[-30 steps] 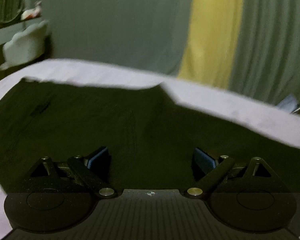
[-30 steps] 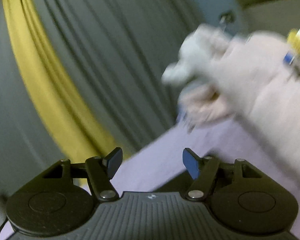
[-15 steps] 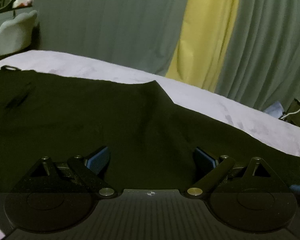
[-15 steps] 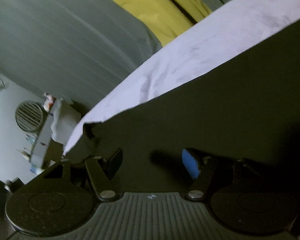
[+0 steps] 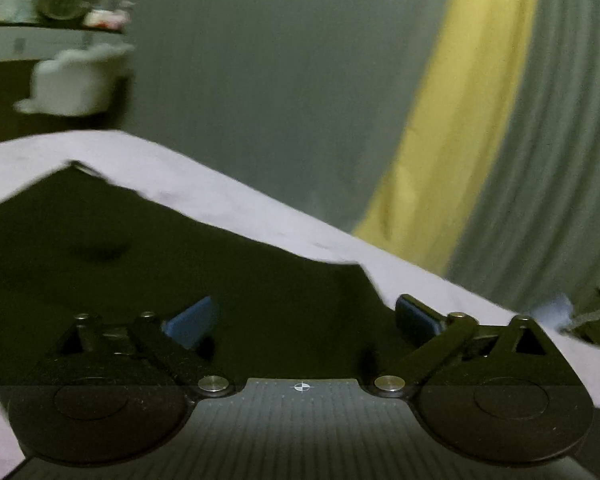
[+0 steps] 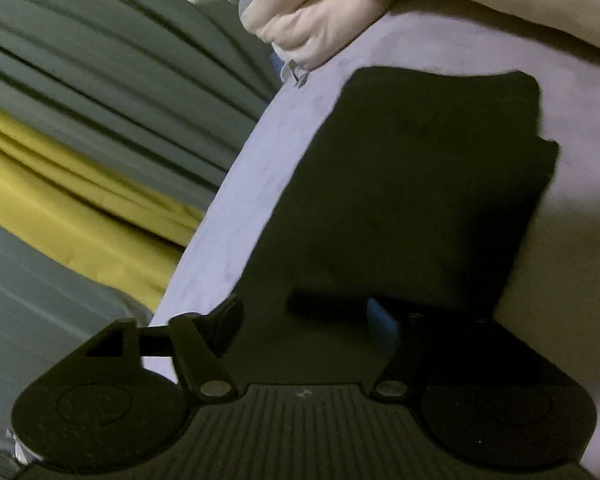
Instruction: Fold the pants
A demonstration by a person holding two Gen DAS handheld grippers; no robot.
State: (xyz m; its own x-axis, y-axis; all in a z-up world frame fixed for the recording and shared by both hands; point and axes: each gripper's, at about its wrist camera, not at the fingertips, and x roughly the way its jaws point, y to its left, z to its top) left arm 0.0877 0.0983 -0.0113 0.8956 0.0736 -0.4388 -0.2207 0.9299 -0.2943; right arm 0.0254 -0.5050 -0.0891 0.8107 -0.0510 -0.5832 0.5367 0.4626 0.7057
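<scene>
The dark, near-black fabric pants (image 5: 148,248) are lying spread flat on a pale lilac bed sheet (image 5: 260,216), filling the lower-left of the left wrist view w/ a straight edge running diagonally down to a corner at mid-right. In the right wrist view the same dark pants (image 6: 412,184) are showing as a broad, roughly rectangular panel w/ a rounded far end & a small step along the right edge, lilac sheet (image 6: 236,216) showing on both sides.

The left gripper (image 5: 304,320) is hovering low over the cloth, jaws standing wide apart, nothing between the blue pads; one blue pad (image 5: 192,322) is sitting over the dark fabric, the other over the fabric's edge by the sheet. Can't tell if the tips are touching the cloth.

The right gripper (image 6: 304,316) is also gaping wide, holding nothing; its shadow is falling on the pants just ahead of the fingers, whole tool tilted vs. the bed.

A white-gloved hand (image 6: 300,20) is appearing at the top of the right wrist view, near the sheet's far edge & beyond the pants.

Further out: grey-green pleated curtains (image 5: 260,80) w/ a yellow curtain strip (image 5: 464,136) behind the bed. At far left, blurred, a white rounded chair-like object (image 5: 76,80) below a shelf w/ small items, too smeared to ID.
</scene>
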